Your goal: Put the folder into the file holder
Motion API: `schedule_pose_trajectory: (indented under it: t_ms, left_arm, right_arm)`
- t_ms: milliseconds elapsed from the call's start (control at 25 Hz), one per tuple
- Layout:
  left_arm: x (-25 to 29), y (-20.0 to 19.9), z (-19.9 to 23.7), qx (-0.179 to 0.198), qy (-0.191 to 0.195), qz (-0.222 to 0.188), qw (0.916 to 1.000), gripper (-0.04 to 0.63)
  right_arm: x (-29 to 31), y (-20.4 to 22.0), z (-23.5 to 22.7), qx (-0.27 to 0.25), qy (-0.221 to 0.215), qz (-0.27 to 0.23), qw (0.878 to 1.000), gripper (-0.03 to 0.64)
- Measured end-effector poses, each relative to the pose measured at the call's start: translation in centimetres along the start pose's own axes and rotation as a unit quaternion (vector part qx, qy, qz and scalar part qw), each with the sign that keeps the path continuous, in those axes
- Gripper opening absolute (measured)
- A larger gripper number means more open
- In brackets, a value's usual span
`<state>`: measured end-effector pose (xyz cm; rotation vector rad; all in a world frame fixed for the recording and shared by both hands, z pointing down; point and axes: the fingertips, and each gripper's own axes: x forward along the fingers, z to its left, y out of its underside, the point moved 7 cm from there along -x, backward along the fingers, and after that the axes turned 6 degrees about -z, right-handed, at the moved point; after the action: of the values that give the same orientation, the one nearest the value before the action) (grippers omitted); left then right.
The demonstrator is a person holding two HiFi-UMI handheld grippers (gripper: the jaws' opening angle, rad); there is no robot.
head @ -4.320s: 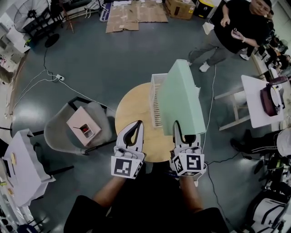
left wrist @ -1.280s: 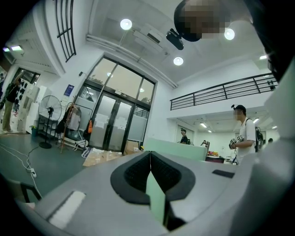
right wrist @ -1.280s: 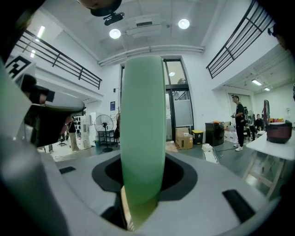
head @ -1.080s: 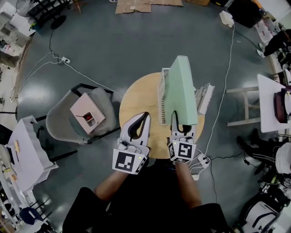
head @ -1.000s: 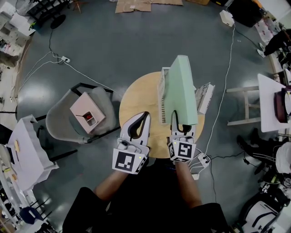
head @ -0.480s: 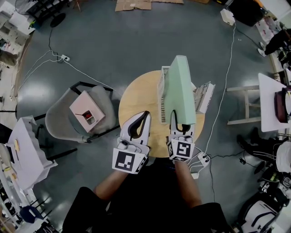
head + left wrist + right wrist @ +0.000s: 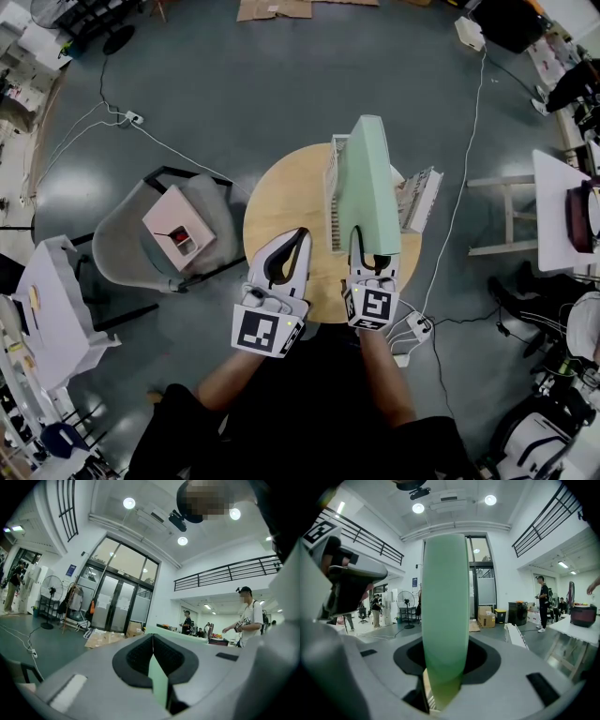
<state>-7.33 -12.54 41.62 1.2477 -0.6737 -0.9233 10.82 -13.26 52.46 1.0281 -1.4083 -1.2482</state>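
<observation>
A mint-green folder (image 7: 366, 187) stands on edge over the white slatted file holder (image 7: 330, 202) on the round wooden table (image 7: 281, 206). My right gripper (image 7: 372, 246) is shut on the folder's near lower edge. In the right gripper view the folder (image 7: 445, 611) rises straight up between the jaws and hides the view ahead. My left gripper (image 7: 300, 234) hovers to the left of the holder, its tips together and holding nothing. In the left gripper view the jaw tips (image 7: 153, 637) meet, and a sliver of the green folder (image 7: 159, 679) shows below them.
A grey chair (image 7: 127, 248) carrying a pink box (image 7: 178, 239) stands left of the table. Cables cross the floor, and a power strip (image 7: 412, 328) lies by the table's near right. A white table (image 7: 562, 206) stands at the right. People stand far off.
Since the earliest frame the folder has swung from showing its broad face to standing nearly edge-on over the holder. Over the last second nothing has visibly moved.
</observation>
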Motion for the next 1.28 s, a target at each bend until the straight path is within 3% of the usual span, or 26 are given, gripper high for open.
schedule_pose_trajectory:
  t_ms: [1280]
  left_arm:
    - [-0.9,-0.2,-0.1,0.0,-0.007,-0.004,1.0,0.008]
  right_arm:
    - [0.0,3.4,0.2,-0.012,-0.003,0.058,0.998,0.153]
